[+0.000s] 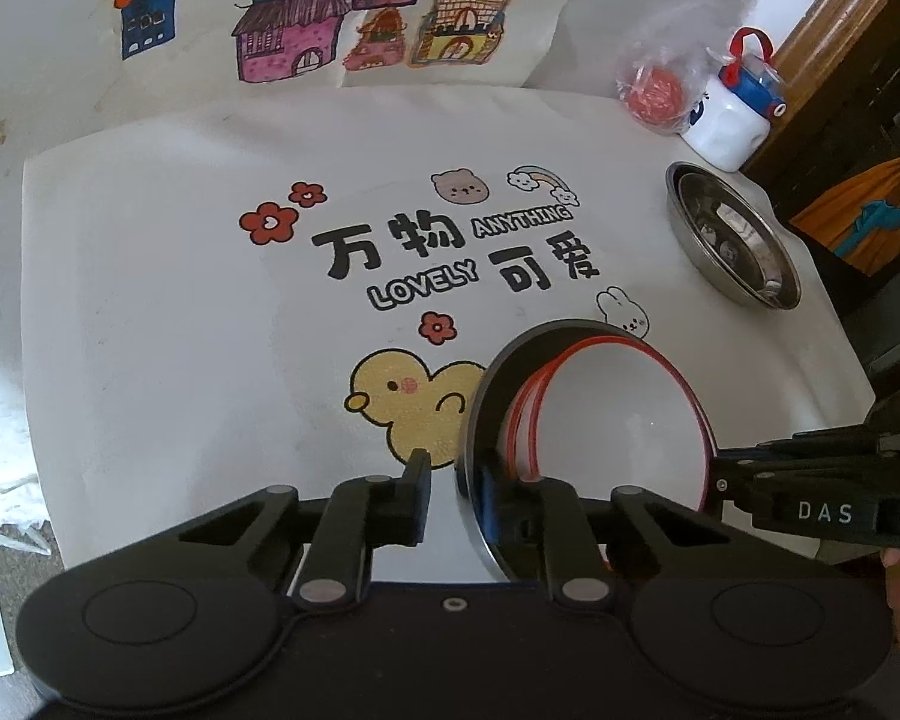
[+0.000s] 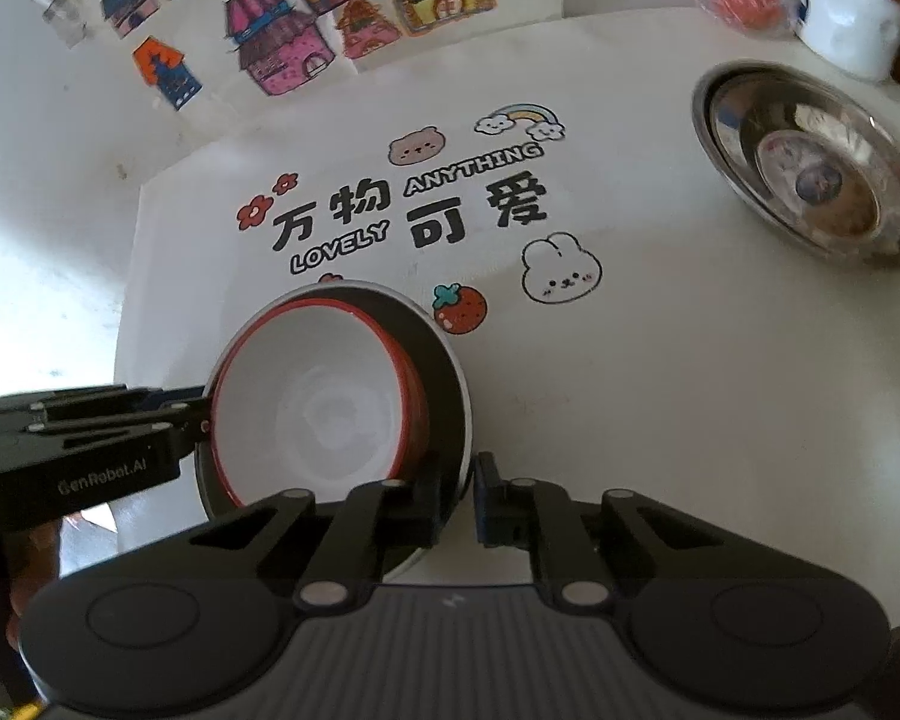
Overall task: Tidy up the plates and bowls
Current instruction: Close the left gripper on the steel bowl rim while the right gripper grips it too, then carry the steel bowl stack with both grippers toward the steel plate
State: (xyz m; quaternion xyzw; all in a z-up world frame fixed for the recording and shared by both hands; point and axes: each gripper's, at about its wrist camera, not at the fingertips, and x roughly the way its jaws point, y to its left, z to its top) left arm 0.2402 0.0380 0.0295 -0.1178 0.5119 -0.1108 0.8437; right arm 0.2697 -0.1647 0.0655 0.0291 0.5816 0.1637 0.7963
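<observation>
Bowls (image 1: 606, 420) sit nested, red-rimmed white inside a grey one; my left gripper (image 1: 456, 480) and right gripper (image 2: 456, 492) each pinch the grey rim, jaws nearly closed. If either slips, I judge the stack tips and the inner bowl slides out.

Glossy white bowl (image 2: 324, 402), shiny steel dish (image 2: 810, 168), matt printed mat (image 1: 180, 276)

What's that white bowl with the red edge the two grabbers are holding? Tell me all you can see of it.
The white bowl looks like glossy plastic or melamine, with a thin red rim and a smooth, empty inside. It sits tilted inside a larger grey-rimmed dish, with more red rims nested beneath it. The left gripper and the right gripper each straddle the grey dish's edge from opposite sides. The stack is low over the white cartoon-printed tablecloth; whether it touches the cloth is unclear.
</observation>
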